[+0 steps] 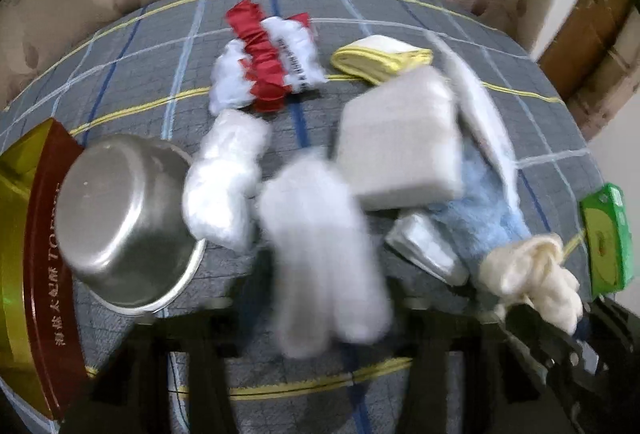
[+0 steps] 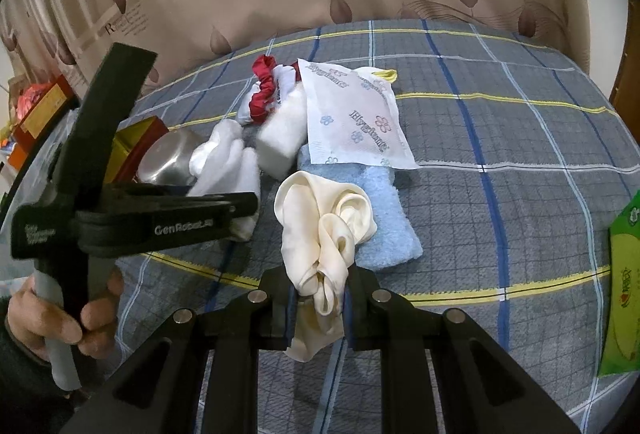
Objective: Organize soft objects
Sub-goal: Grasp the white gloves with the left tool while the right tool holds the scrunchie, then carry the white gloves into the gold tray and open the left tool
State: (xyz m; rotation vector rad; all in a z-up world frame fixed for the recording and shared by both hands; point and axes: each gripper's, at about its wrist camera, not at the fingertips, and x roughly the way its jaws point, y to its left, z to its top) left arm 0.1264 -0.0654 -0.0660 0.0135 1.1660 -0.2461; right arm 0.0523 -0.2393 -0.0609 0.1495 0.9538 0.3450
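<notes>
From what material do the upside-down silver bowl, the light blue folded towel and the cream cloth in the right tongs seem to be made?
The upside-down silver bowl looks like stainless steel: smooth grey surface with soft reflections. The light blue folded towel seems to be terry cotton or microfibre, with a fuzzy, matte pile. The cream cloth is thin and slightly glossy with soft folds, perhaps silk or satin.

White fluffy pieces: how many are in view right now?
2. One fluffy piece lies beside the metal bowl; the other fluffy piece is between the fingers of the left gripper. More may be hidden.
</notes>
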